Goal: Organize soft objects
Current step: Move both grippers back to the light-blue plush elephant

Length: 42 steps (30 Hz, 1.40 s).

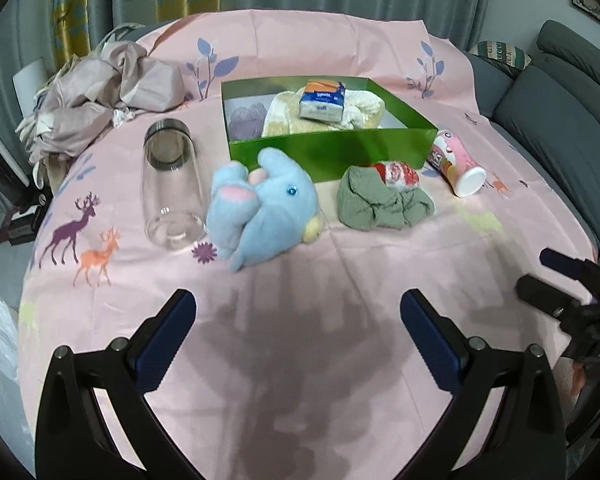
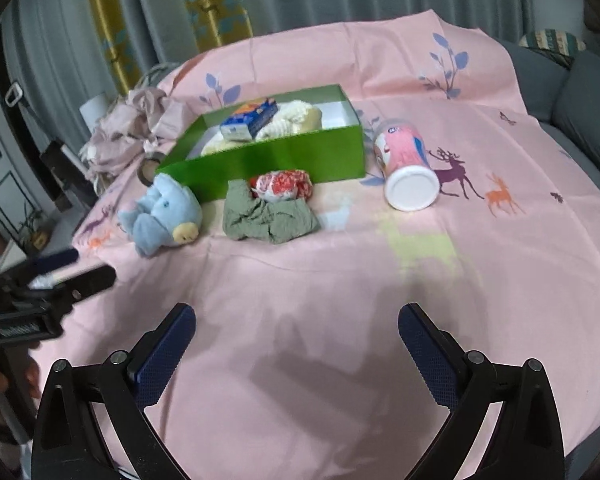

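Observation:
A green box [image 1: 332, 152] [image 2: 268, 164] stands mid-table holding a cream towel [image 1: 288, 114] [image 2: 296, 120], a purple cloth [image 1: 246, 122] and a tissue pack [image 1: 322, 100] [image 2: 250, 120]. In front of it lie a blue plush elephant [image 1: 268, 204] [image 2: 164, 212], a crumpled green cloth [image 1: 380, 204] [image 2: 272, 220] and a red-and-white bundle [image 1: 398, 174] [image 2: 284, 184] resting on that cloth. My left gripper [image 1: 298, 308] is open over bare tablecloth, short of the elephant. My right gripper [image 2: 296, 320] is open too, nothing between its fingers, short of the green cloth.
A clear glass jar [image 1: 172, 188] lies left of the elephant. A pink printed cup [image 1: 456, 164] [image 2: 408, 168] lies on its side right of the box. A heap of pinkish fabric [image 1: 100, 92] [image 2: 136, 124] sits at the back left. A grey sofa [image 1: 560, 132] borders the table's right edge.

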Each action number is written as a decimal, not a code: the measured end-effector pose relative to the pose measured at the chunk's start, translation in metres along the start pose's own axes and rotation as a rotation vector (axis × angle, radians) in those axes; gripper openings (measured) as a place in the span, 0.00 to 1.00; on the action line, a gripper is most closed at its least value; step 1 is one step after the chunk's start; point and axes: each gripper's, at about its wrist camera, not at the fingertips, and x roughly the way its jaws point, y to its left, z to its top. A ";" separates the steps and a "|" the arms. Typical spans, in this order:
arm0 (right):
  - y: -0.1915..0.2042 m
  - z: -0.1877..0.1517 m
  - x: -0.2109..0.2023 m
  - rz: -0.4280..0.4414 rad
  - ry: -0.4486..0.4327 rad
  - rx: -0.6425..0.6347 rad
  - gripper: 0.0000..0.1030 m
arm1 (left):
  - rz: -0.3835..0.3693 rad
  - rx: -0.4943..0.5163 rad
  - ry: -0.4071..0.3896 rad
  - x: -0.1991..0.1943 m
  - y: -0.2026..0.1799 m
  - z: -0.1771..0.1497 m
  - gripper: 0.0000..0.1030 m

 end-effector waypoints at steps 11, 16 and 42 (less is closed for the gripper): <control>-0.005 -0.001 -0.006 0.080 -0.048 0.078 0.98 | -0.036 -0.048 -0.022 -0.008 0.007 -0.008 0.99; 0.009 -0.005 0.007 0.110 -0.012 0.024 0.98 | -0.046 -0.110 -0.017 -0.009 0.025 -0.013 0.99; 0.121 0.022 0.106 0.320 0.101 -0.390 0.98 | -0.219 -0.313 0.017 0.040 0.082 0.023 0.99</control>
